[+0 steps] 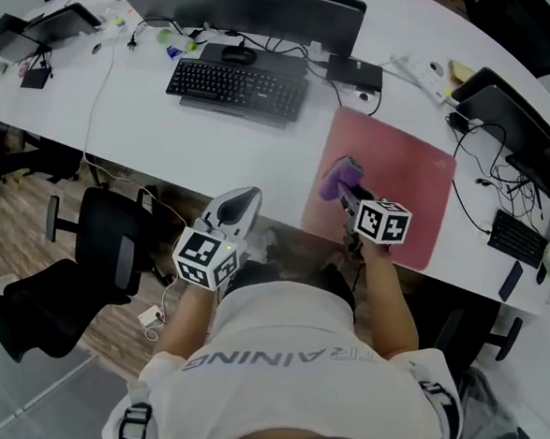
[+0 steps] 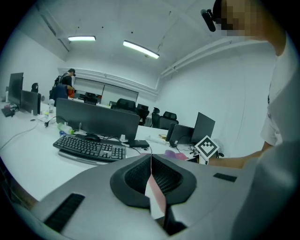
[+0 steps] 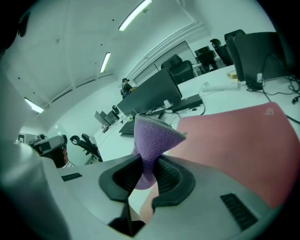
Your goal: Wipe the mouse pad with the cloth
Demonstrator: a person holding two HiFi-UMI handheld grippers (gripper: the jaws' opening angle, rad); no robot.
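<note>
the right tool [image 3: 149,174] pinches the purple cloth [image 3: 152,136] over the near-left corner of the pink mouse pad [image 1: 400,171], which runs off to its right. the left tool [image 2: 151,178], pressed together and empty, hangs short of the counter [image 1: 141,120].

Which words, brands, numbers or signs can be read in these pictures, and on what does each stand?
"AINING": on the person's white shirt; the letters beside it are unclear.
A logo at the pink mouse pad's corner: too small to read.
Key legends on the black keyboard: too small to read.
</note>
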